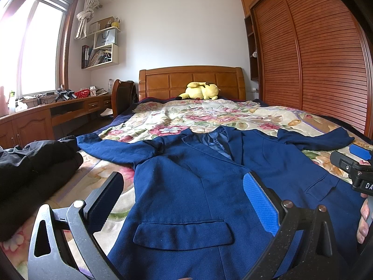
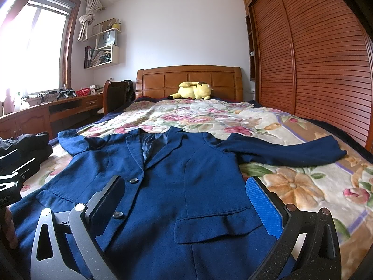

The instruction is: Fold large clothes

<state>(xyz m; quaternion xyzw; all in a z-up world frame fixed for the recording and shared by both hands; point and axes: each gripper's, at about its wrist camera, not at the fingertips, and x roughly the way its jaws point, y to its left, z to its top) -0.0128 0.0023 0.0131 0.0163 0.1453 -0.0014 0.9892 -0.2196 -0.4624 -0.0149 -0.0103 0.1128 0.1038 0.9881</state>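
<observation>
A navy blue blazer (image 1: 198, 182) lies flat and face up on the floral bedspread (image 1: 186, 114), collar toward the headboard, both sleeves spread outward. My left gripper (image 1: 181, 200) hovers open above its left front panel near a flap pocket (image 1: 184, 233), nothing between the fingers. In the right wrist view the blazer (image 2: 186, 186) shows two buttons and its right sleeve (image 2: 286, 151) stretched to the right. My right gripper (image 2: 184, 203) is open over the right front panel by the pocket flap (image 2: 216, 226). Each gripper appears at the edge of the other's view.
Dark folded clothes (image 1: 30, 175) sit on the bed at the left. A yellow plush toy (image 1: 200, 91) rests by the wooden headboard (image 1: 191, 79). A wardrobe (image 1: 314, 58) runs along the right, a desk (image 1: 46, 114) along the left under the window.
</observation>
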